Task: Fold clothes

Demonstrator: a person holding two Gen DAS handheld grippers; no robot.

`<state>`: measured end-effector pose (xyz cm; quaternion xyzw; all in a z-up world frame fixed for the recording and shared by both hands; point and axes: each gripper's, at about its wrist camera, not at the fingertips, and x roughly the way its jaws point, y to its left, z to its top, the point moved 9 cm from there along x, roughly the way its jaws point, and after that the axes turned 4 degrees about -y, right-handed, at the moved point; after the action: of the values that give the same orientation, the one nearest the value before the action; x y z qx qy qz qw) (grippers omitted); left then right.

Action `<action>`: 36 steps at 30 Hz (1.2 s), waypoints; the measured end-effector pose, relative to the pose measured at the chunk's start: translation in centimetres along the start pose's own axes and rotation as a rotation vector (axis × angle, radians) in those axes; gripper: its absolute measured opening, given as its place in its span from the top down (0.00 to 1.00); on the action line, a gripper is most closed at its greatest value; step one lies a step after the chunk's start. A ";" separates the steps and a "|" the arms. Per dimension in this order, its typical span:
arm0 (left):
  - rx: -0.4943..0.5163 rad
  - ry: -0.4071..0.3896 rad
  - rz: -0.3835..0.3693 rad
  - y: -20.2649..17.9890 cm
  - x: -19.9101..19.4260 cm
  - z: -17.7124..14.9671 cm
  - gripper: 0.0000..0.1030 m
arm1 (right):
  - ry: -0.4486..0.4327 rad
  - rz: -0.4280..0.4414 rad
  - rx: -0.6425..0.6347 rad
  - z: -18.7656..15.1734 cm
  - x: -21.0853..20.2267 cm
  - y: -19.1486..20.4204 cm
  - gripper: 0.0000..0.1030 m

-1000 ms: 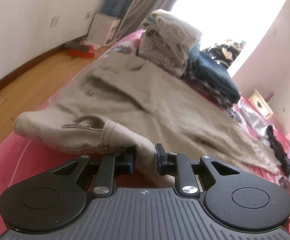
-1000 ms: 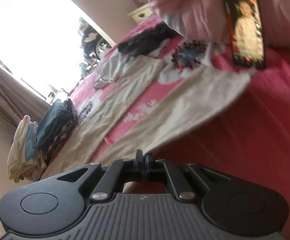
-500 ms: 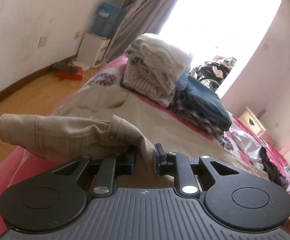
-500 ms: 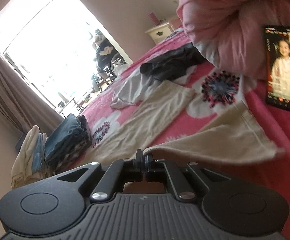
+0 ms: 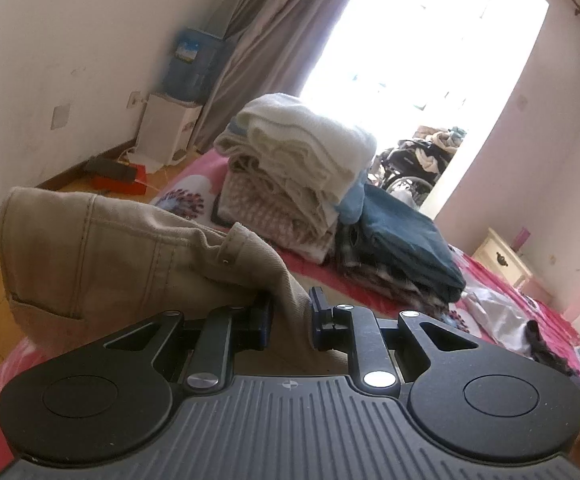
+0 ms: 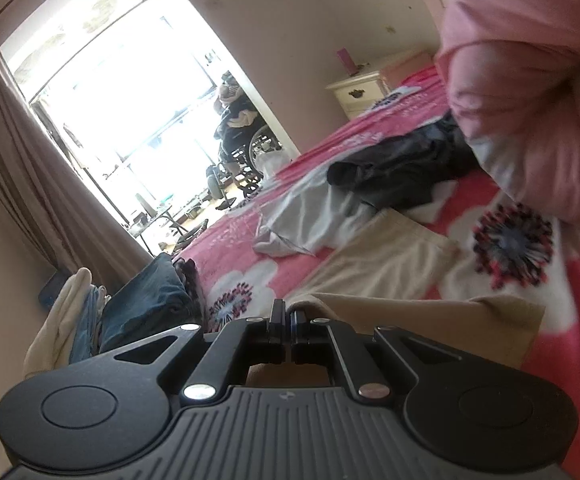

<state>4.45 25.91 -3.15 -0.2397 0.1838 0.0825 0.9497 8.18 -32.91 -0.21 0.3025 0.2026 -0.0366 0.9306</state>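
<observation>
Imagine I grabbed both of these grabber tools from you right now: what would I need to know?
Left gripper: clamped on the waistband end of the beige trousers, lifted off the pink bedspread.
Right gripper: shut on a trouser leg's hem, also raised; the other leg lies flat.
Done: folded clothes stack by the window.
Left: finish this fold, add it to the stack, then the grey garment and black garment.

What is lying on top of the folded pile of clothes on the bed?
A folded white garment lies on top of the pile, above beige and checked pieces. A light blue piece sticks out at its side. How many garments lie inside the pile cannot be told.
</observation>
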 end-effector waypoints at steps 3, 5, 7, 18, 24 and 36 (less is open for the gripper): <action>0.016 0.003 0.003 -0.3 1.7 0.5 0.83 | 0.008 -0.004 -0.004 0.6 2.1 0.5 0.98; 0.019 0.009 0.008 -0.4 2.9 0.7 0.83 | 0.015 -0.007 -0.004 1.0 3.7 0.8 0.98; 0.015 0.019 0.014 -0.3 4.1 1.0 0.83 | 0.025 -0.011 -0.003 1.4 5.2 1.1 0.98; -0.072 0.109 0.060 1.8 11.1 1.2 0.83 | 0.112 -0.045 -0.066 1.7 13.7 3.2 0.98; -0.037 0.156 0.083 2.1 14.9 0.6 0.83 | 0.160 -0.077 -0.094 0.7 18.1 3.1 0.98; -0.112 0.268 0.040 4.4 18.4 -0.2 0.74 | 0.445 -0.006 0.086 -2.3 28.1 -0.4 0.86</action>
<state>20.26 30.96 -12.36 -0.2973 0.3088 0.0790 0.9000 33.02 -30.42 -13.34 0.3419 0.4022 0.0196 0.8491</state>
